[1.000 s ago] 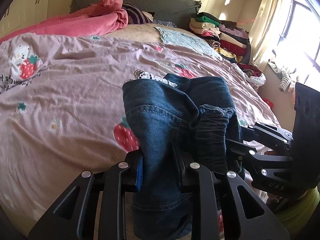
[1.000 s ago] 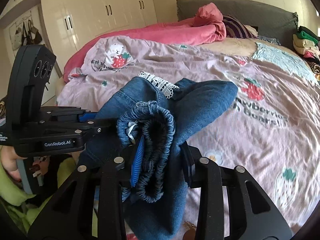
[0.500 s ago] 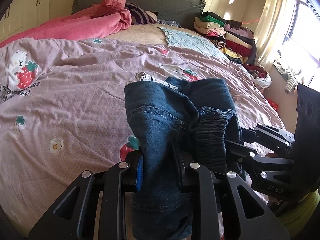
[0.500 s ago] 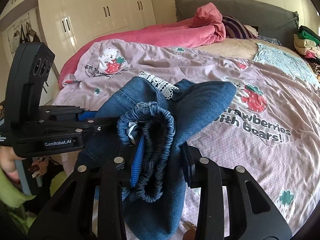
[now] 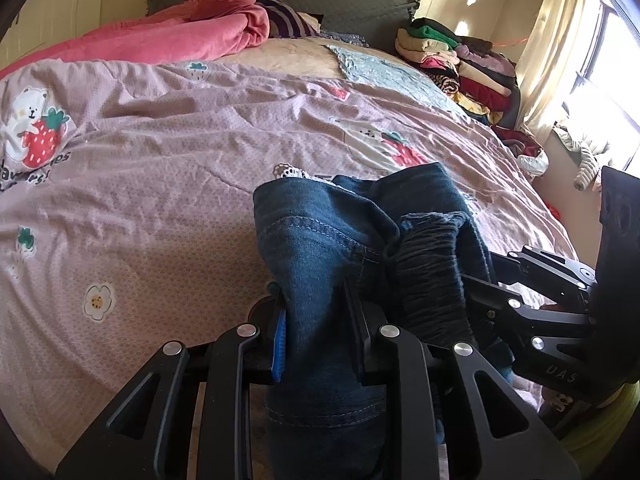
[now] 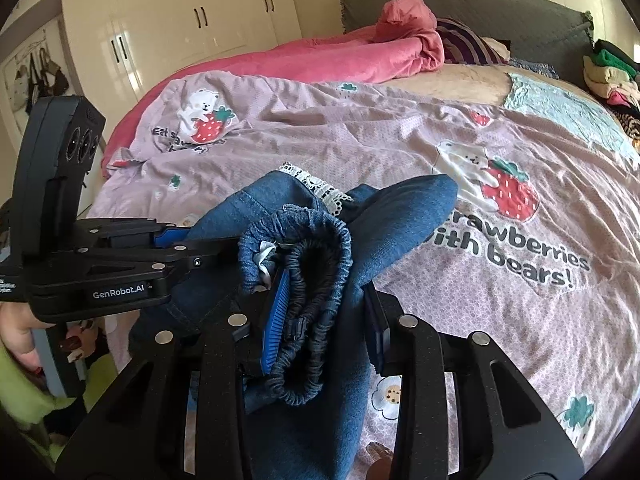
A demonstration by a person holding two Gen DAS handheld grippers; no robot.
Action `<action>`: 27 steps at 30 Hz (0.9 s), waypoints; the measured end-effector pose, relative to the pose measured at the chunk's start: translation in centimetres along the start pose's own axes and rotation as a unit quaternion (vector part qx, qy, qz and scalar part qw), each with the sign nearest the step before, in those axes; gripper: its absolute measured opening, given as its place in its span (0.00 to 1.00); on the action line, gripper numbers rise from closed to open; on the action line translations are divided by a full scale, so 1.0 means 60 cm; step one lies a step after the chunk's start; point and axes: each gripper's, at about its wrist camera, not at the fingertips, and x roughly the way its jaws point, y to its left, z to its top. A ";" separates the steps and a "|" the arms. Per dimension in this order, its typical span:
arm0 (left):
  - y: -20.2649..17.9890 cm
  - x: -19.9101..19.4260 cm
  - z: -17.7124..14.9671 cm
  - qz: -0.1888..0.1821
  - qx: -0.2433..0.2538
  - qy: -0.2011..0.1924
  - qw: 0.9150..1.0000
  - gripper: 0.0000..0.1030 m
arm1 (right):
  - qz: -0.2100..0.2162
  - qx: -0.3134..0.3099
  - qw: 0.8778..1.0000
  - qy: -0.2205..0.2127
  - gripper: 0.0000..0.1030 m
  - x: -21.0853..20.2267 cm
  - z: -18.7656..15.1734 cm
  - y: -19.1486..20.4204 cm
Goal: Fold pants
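Support surface: bed (image 5: 280, 54), covered w/ mauve strawberry-bear quilt (image 5: 168, 152). Pink blanket (image 5: 180, 32) is bunched at head end, striped pillow (image 5: 288, 24) beside it. Pale-blue cloth (image 5: 384, 76) is laid flat near stacked folded clothes (image 5: 452, 60) at far-right edge.

Denim pants (image 5: 320, 248) w/ ribbed elastic waistband; matt black plastic grippers; glossy wardrobe doors (image 6: 180, 20).

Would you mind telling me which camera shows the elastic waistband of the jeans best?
The right wrist view: the gathered elastic waistband faces the camera, pinched in the right hand-held gripper. The left wrist view shows it only side-on, as a dark ruched band.
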 end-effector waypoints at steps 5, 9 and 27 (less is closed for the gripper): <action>0.008 0.015 -0.007 0.005 -0.001 0.007 1.000 0.24 | -0.006 0.022 1.000 0.009 0.26 0.007 -0.012 -0.014; 0.016 0.022 -0.012 0.006 -0.006 0.014 1.000 0.27 | -0.022 0.041 0.999 0.016 0.30 0.010 -0.023 -0.026; 0.023 0.031 -0.024 0.012 -0.004 0.030 0.999 0.39 | -0.073 0.064 0.994 0.050 0.41 0.015 -0.037 -0.036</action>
